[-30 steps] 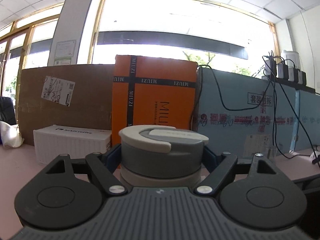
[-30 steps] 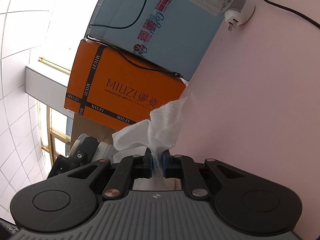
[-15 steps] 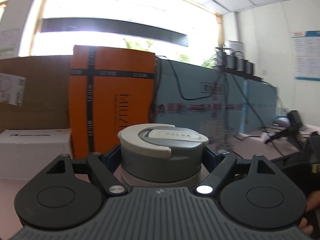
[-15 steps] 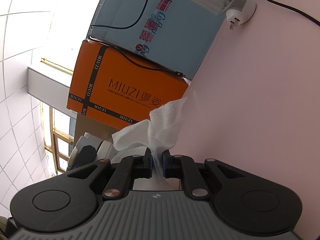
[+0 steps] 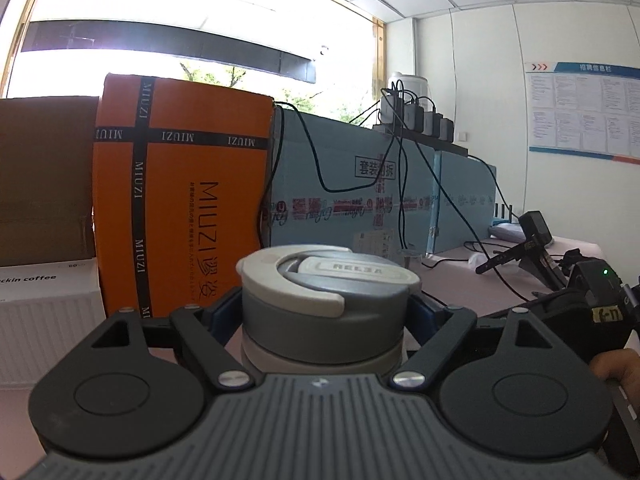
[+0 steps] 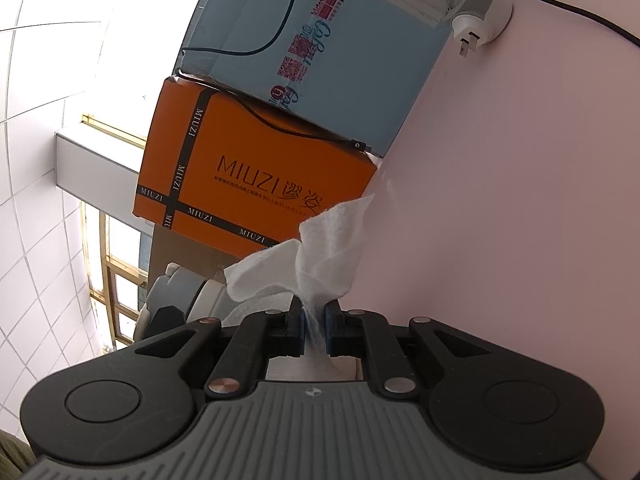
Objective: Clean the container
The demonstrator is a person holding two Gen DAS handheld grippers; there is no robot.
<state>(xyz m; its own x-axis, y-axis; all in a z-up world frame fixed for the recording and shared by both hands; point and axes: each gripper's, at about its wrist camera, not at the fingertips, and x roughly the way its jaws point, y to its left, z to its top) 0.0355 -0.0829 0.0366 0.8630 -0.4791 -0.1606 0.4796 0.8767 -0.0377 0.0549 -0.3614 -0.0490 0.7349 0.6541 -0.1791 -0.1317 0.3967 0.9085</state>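
A bright room with a big window sits behind a pink bench (image 6: 520, 200), and boxes stand along its far edge: an orange box (image 5: 180, 200) and a long blue box (image 5: 360, 200). A second ago the left camera looked straight at the orange box; now the orange box has slid toward 9 o'clock and a white wall with a notice board (image 5: 584, 112) shows at 2 o'clock. So the left hand has swung the grey cup (image 5: 324, 300) round, and a new side of it faces the other hand, ready for wiping, I think. The cup sits at 6 o'clock in the left view, between the jaws of the left gripper (image 5: 324, 320). Those jaws are opening a little right now, and there looks to be a small gap at each blue pad, so the hold seems loose, maybe for a fresh grab. The right gripper (image 6: 314, 320) has not moved. Its jaws are squeezed tight on a white wipe (image 6: 312, 248), which sticks up toward 12 o'clock. The cup peeks in at 9 o'clock of the right view, just beside the wipe.
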